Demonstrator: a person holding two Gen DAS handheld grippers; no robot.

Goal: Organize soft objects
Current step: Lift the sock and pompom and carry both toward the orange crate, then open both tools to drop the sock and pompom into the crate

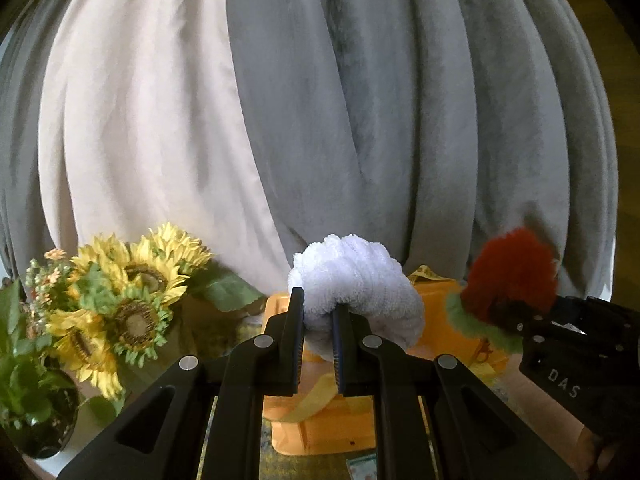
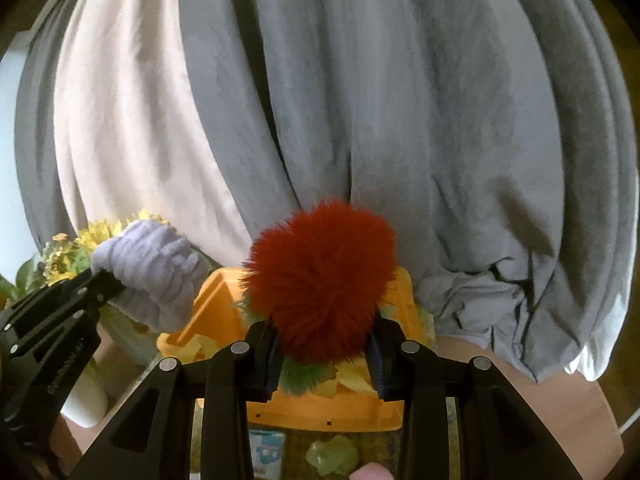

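My left gripper is shut on a fluffy white scrunchie, held in the air above an orange box. The right gripper is shut on a red furry pompom with a green fringe, also held over the orange box. In the left wrist view the red pompom and the right gripper show at the right. In the right wrist view the white scrunchie and the left gripper show at the left.
Grey and cream curtains hang behind the table. A bunch of sunflowers in a dark vase stands at the left. A pale green soft toy, a small blue-and-white card and a pink object lie on the table before the box.
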